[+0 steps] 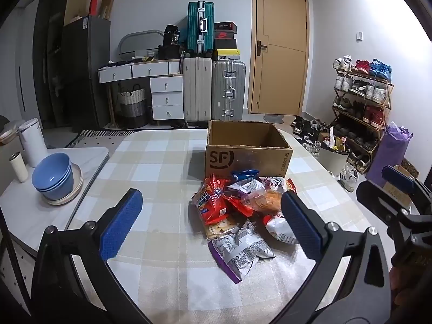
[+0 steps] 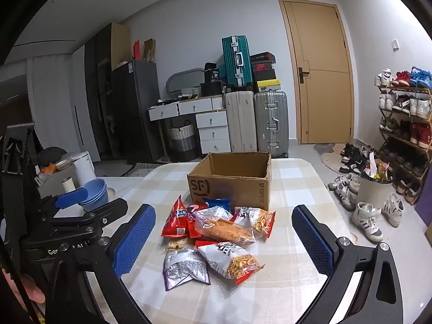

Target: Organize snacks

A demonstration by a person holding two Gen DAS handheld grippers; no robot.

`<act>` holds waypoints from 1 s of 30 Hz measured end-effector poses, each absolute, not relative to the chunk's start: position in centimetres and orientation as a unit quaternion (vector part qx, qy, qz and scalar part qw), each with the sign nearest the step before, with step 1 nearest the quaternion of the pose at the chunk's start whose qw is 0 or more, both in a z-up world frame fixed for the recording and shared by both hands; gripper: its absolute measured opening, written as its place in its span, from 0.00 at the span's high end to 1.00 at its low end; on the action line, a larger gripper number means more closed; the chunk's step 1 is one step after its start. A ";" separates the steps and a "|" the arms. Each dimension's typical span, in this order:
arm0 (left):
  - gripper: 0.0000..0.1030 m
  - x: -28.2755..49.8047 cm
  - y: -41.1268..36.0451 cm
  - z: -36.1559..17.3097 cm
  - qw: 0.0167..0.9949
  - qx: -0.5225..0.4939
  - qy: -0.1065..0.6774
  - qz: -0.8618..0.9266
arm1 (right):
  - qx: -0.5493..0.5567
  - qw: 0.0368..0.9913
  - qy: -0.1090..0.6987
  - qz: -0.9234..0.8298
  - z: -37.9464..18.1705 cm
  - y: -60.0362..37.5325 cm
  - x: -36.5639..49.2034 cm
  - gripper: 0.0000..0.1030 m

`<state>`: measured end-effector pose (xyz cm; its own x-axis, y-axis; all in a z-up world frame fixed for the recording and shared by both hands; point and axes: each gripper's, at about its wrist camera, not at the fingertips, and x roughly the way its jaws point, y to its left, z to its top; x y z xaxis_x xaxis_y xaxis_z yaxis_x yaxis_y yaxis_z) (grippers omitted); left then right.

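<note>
A pile of snack bags (image 1: pixel 237 216) lies on the checked tablecloth in front of an open cardboard SF box (image 1: pixel 247 148); the pile (image 2: pixel 216 237) and the box (image 2: pixel 232 183) also show in the right wrist view. It holds red bags, a purple-and-silver bag (image 1: pixel 240 253) nearest me, and a long clear orange pack (image 2: pixel 226 229). My left gripper (image 1: pixel 213 224) is open and empty, above the table short of the pile. My right gripper (image 2: pixel 224 243) is open and empty, also short of the pile. Each gripper shows at the edge of the other's view.
Stacked blue bowls on a plate (image 1: pixel 55 178), a white kettle (image 1: pixel 32 140) and a small cup stand on a side counter to the left. The table edge (image 1: pixel 318 162) drops off on the right toward shoes and a bin (image 2: pixel 375 186). Suitcases and drawers stand behind.
</note>
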<state>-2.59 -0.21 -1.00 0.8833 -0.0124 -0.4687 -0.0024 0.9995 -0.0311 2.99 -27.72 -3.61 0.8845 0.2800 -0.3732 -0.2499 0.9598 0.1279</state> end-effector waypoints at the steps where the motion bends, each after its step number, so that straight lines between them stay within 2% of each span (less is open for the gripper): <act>1: 0.00 -2.6 -0.2 -1.0 0.970 -0.016 0.242 -0.003 | 0.037 0.970 0.198 0.137 -3.6 -27.7 3.0 0.00; 30: 0.00 -1.4 -0.6 -2.8 0.966 -0.016 0.259 -0.001 | 0.034 0.969 0.203 0.135 -4.0 -27.6 3.3 0.00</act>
<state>-1.36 -0.59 -2.76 0.8660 -0.0108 -0.4998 -0.0054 0.9995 -0.0310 3.25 -27.58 -3.95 0.8806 0.2763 -0.3851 -0.2488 0.9610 0.1205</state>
